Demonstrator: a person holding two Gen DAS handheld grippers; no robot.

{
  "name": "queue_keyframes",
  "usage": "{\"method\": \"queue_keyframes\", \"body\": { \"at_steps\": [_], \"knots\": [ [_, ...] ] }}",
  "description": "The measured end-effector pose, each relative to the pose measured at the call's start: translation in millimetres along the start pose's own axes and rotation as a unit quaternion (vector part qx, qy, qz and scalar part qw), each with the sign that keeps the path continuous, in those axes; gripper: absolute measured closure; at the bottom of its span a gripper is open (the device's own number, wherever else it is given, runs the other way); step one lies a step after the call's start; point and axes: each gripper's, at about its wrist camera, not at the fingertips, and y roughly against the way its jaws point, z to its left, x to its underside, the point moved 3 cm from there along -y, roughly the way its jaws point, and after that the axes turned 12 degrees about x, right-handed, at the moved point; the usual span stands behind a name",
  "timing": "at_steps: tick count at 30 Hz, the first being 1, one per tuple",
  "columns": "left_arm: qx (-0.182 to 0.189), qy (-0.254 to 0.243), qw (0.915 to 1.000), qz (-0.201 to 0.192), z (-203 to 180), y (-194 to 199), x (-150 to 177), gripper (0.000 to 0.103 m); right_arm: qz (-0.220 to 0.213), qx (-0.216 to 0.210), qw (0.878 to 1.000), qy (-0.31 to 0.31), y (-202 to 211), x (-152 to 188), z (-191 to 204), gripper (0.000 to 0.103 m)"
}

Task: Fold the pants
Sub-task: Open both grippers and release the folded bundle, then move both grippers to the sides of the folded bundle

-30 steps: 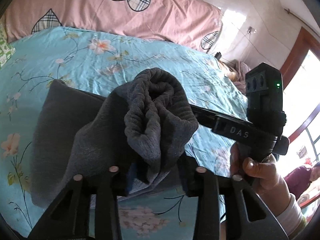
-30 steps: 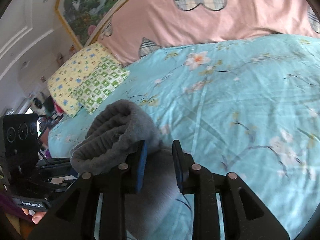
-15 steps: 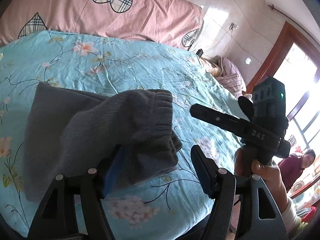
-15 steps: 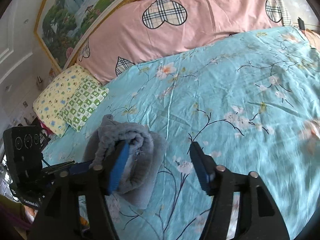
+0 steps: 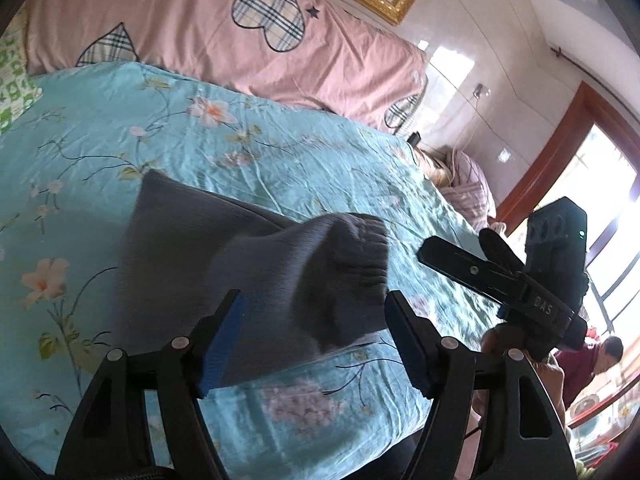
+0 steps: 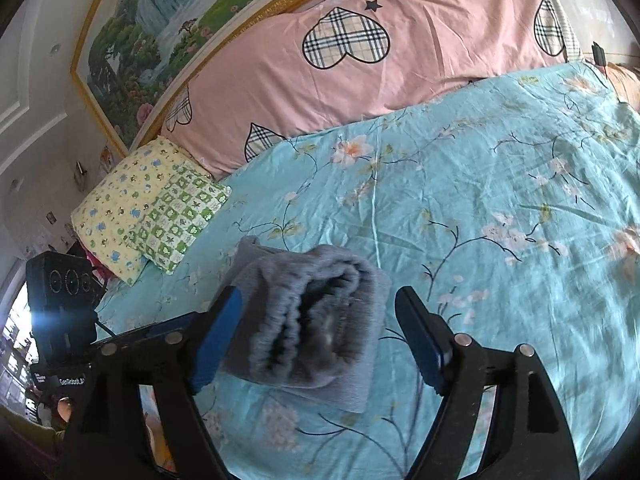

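Floral turquoise bedsheet (image 6: 500, 168), pink heart-patterned pillow (image 6: 380, 60), small yellow-and-green pillows (image 6: 148, 216), gold-framed landscape painting (image 6: 160, 32).

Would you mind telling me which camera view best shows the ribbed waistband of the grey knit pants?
The right wrist view: the gathered ribbed waistband faces the camera. The left wrist view shows it side-on and slightly blurred.

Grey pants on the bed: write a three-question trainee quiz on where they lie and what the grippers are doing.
1. True or false: the left gripper is clamped on the grey pants.
2. What do the pants rest on? A) blue floral bedsheet B) pink heart-print pillow C) the floor
3. Which part of the pants faces the right gripper?

Key: 1. False; its jaws are opening and the pads are off the cloth. 2. A. 3. The ribbed waistband end of the folded bundle.
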Motion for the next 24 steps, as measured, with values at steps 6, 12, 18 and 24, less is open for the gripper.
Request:
{"method": "queue_keyframes", "body": {
  "at_steps": [6, 12, 18, 24],
  "knots": [
    [-0.012, 0.017, 0.9996, -0.019, 17.6, 18.2, -3.6, 0.03, -0.007, 0.015, 1.0, 0.009, 6.3, -1.6, 18.7, 0.019],
    [-0.028, 0.033, 0.9985, -0.034, 36.7, 36.2, -8.1, 0.027, -0.014, 0.042, 0.999, 0.009, 10.1, -1.0, 31.8, 0.016],
    [-0.046, 0.049, 0.9967, -0.046, 55.5, 50.2, -11.8, 0.027, -0.014, 0.052, 0.998, -0.009, 8.7, 3.3, 39.3, 0.015],
    [-0.054, 0.063, 0.9954, -0.048, 69.2, 55.2, -10.8, 0.026, -0.009, 0.055, 0.998, -0.02, 5.5, 11.4, 40.6, 0.014]
  ]
}}
